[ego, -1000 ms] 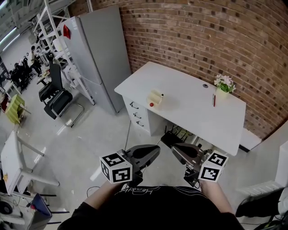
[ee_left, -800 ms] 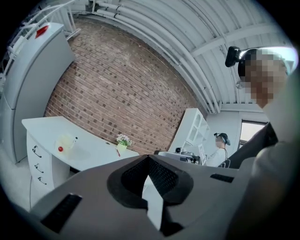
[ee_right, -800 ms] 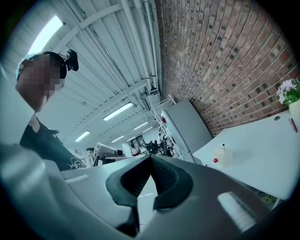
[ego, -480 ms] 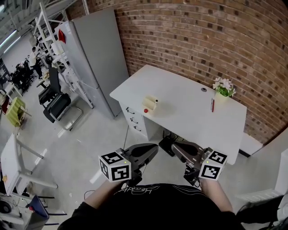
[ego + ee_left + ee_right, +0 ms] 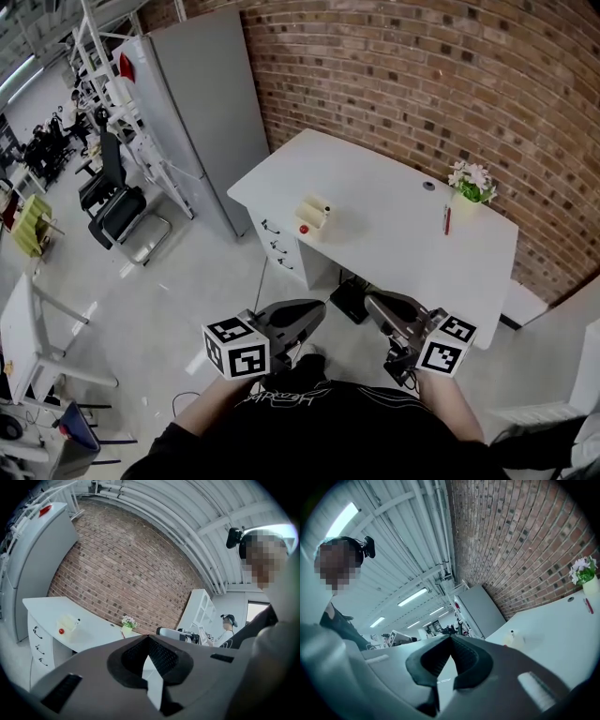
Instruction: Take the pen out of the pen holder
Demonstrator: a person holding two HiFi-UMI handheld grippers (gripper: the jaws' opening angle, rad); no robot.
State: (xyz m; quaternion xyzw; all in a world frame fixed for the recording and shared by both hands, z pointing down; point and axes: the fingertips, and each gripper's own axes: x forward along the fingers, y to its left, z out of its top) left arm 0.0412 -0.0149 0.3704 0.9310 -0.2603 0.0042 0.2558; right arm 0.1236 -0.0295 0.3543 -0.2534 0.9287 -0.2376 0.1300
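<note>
A pale yellow pen holder (image 5: 314, 213) stands near the left front of the white desk (image 5: 394, 244), with a dark-tipped pen (image 5: 325, 209) sticking out of it and a small red ball (image 5: 303, 229) beside it. The holder also shows small in the left gripper view (image 5: 68, 622) and the right gripper view (image 5: 513, 640). My left gripper (image 5: 317, 309) and right gripper (image 5: 372, 303) hang side by side in front of me, well short of the desk. Both are shut with nothing in them; the tips meet in the left gripper view (image 5: 148, 637) and the right gripper view (image 5: 450, 637).
A potted flower (image 5: 472, 183) and a red pen (image 5: 447, 220) sit at the desk's far right, by the brick wall (image 5: 422, 75). Drawers (image 5: 279, 251) are under the desk's left end. A tall grey cabinet (image 5: 202, 103) and an office chair (image 5: 117, 202) stand to the left.
The desk has drawn a little nearer and larger in the head view. Both grippers stay shut and empty, side by side.
</note>
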